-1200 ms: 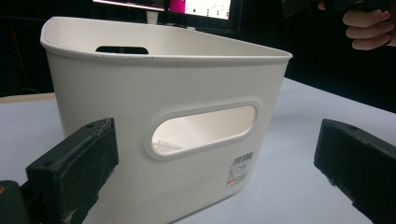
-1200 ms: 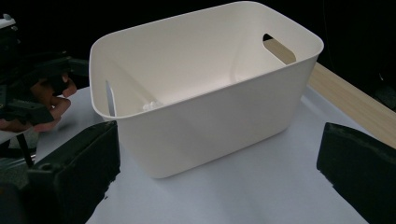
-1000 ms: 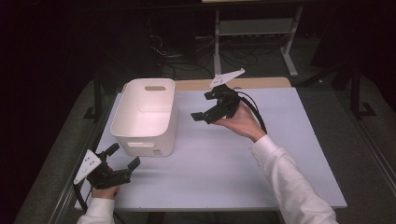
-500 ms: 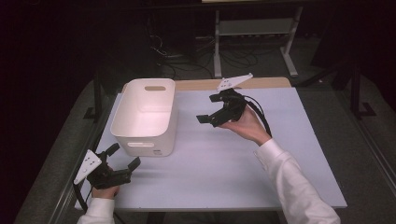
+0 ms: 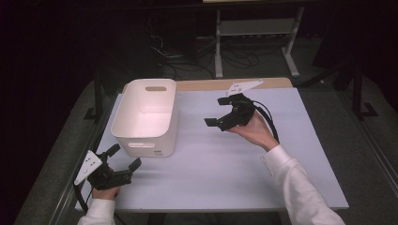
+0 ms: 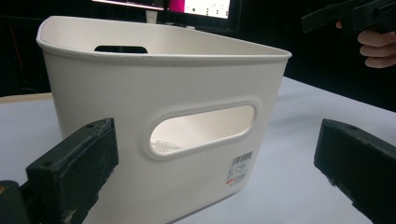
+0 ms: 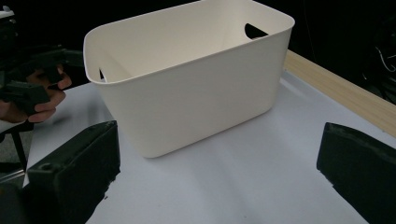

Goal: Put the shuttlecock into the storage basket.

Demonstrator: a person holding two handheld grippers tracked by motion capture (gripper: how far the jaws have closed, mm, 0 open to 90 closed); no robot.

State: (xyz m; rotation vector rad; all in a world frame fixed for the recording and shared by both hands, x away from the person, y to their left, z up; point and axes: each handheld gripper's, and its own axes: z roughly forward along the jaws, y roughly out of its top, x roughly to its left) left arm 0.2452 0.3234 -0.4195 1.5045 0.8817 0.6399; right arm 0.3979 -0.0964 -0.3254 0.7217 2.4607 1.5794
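A: Item one, container?

B: One white plastic bin (image 5: 146,117), rectangular with rounded corners, upright on the pale table (image 5: 225,183), left of centre. A slot handle is cut in each short end. The near end carries a small printed label (image 6: 239,168) low beside its slot. Through that slot the left gripper view shows something pale lying on the bin floor; what it is cannot be told.

A: Item two, left gripper?

B: Left gripper (image 5: 123,157), held low at the table's near left corner, just in front of the bin's near end. Jaws spread wide, nothing between them. In its own view the bin's labelled end sits between and beyond the two jaws, apart from both.

A: Item three, right gripper?

B: Right gripper (image 5: 219,112), held above the table to the right of the bin, near it but not touching, pointing toward its long side. Jaws parted wide, empty. Its grey plate (image 5: 244,86) stands on top; a black cable (image 5: 268,119) trails back past the hand.

A: Surroundings?

B: A wooden strip (image 5: 225,84) runs along the table's far edge. Metal stand (image 5: 256,33) behind it, in the dark.
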